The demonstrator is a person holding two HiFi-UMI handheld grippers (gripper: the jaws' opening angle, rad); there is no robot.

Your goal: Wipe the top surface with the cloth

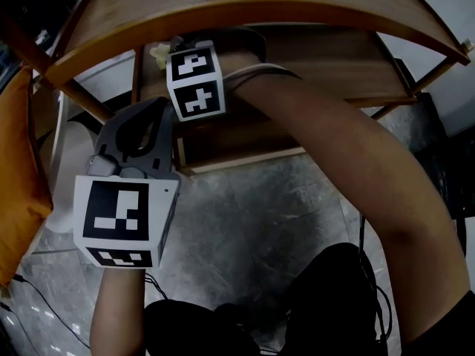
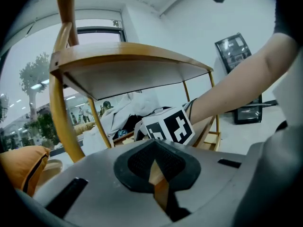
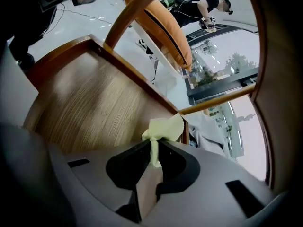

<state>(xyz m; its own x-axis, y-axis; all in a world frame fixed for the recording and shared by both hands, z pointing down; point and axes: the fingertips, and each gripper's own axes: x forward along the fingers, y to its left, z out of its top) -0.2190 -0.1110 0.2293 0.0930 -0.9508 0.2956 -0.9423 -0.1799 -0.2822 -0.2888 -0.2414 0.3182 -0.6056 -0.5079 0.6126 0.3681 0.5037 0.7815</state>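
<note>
Cloth (image 3: 163, 129): pale yellow, thin and crumpled, pinched to a narrow neck where the right tongs (image 3: 152, 148) are clamped on it, then fanned into a small tuft beyond the tips. In the head view the cloth (image 1: 159, 53) sits under the rim of the top surface (image 1: 245, 6), over the far left corner of the lower shelf (image 3: 85, 103). Contact with the shelf: cannot tell.

Top surface: rounded wooden slab, smooth curved edge, bare on its underside (image 2: 128, 60). The right forearm reaches in beneath it.

Lower shelf: straight-grained wood with a raised lip.

Left tongs (image 2: 155, 167): closed, nothing between them, held outside the frame in front of the bent wooden leg (image 2: 59, 122).

Surroundings: orange cushion (image 1: 18, 169) at the left; grey marbled floor (image 1: 252, 206).
</note>
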